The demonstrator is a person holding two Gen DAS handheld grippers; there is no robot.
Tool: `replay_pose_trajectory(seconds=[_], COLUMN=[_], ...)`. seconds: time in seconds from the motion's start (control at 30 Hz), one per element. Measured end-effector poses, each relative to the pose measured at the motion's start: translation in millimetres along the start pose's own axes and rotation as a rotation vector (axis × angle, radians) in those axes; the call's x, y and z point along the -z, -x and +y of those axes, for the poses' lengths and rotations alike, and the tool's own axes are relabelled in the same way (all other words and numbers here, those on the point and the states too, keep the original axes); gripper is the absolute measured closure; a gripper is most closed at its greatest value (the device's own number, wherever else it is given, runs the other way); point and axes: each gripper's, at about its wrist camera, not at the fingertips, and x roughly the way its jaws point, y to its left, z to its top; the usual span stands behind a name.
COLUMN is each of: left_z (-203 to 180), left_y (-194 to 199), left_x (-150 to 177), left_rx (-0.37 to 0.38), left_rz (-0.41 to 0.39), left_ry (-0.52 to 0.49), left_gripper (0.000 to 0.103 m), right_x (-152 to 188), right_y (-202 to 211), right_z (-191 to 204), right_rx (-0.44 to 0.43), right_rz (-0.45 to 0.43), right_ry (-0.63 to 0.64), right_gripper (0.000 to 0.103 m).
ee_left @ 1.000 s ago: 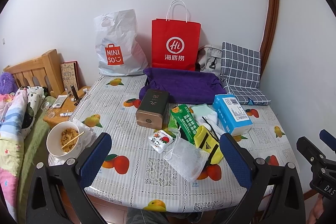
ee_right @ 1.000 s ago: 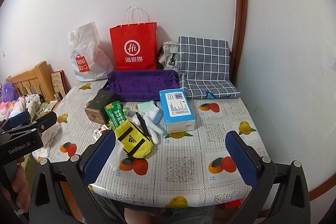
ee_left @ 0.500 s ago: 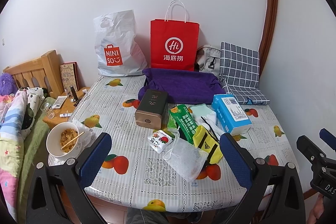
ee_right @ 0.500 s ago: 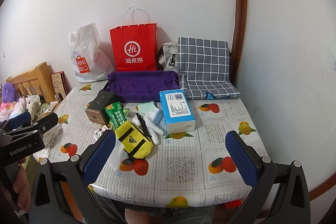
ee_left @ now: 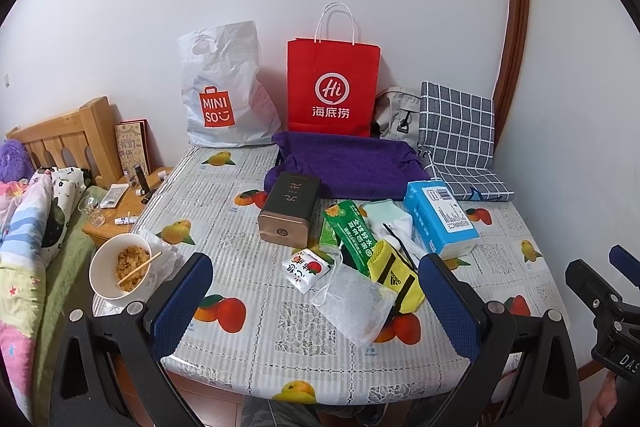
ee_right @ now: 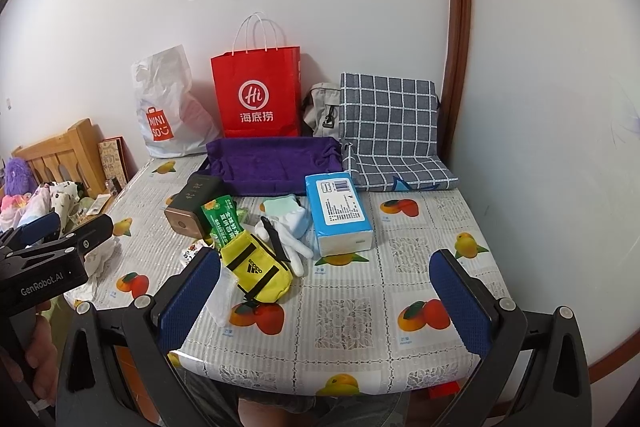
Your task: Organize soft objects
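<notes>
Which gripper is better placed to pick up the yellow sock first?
Probably the right gripper: the yellow sock lies just beyond its left finger, nearer than to the left gripper. Both are open and empty.

Yellow pouch (ee_right: 256, 271) lying tilted on table, white gloves (ee_right: 294, 247) beside it, mint sock (ee_right: 285, 210) behind

A table with a fruit-print plastic cloth (ee_left: 248, 311) fills the middle of the frame. Along its far edge, left to right, stand a white plastic shopping bag (ee_left: 224, 91), a red paper carrier bag (ee_left: 333, 87) and a grey checked cushion (ee_left: 460, 131). A purple cloth tray (ee_left: 352, 167) lies before the carrier bag. Nearer, left to right: a dark metal tin (ee_left: 289, 211), a green snack packet (ee_left: 353, 235), a blue tissue pack (ee_left: 440, 219). A yellow sock (ee_left: 394, 275) lies below the packet, partly on a clear plastic pouch (ee_left: 354, 303). A white bowl of noodles (ee_left: 120, 269) sits at the lower left.
</notes>
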Motion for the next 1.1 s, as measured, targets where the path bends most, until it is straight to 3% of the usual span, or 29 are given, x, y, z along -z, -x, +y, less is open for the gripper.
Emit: replay_pose_trajectory(seconds=[0.8, 1.1], left_z=[-4, 2], left_y=[3, -27], left_x=[-5, 2], left_rx=[0.009, 0.012], left_rz=[-0.009, 0.016], left_ry=[0.001, 0.010], left_gripper=[0.000, 0.000], right_x=[2, 10], right_y=[3, -18], right_z=[2, 3], right_rx=[-0.021, -0.036], right_rz=[-0.022, -0.009], right_ry=[0.005, 0.015], right_gripper=[0.000, 0.000])
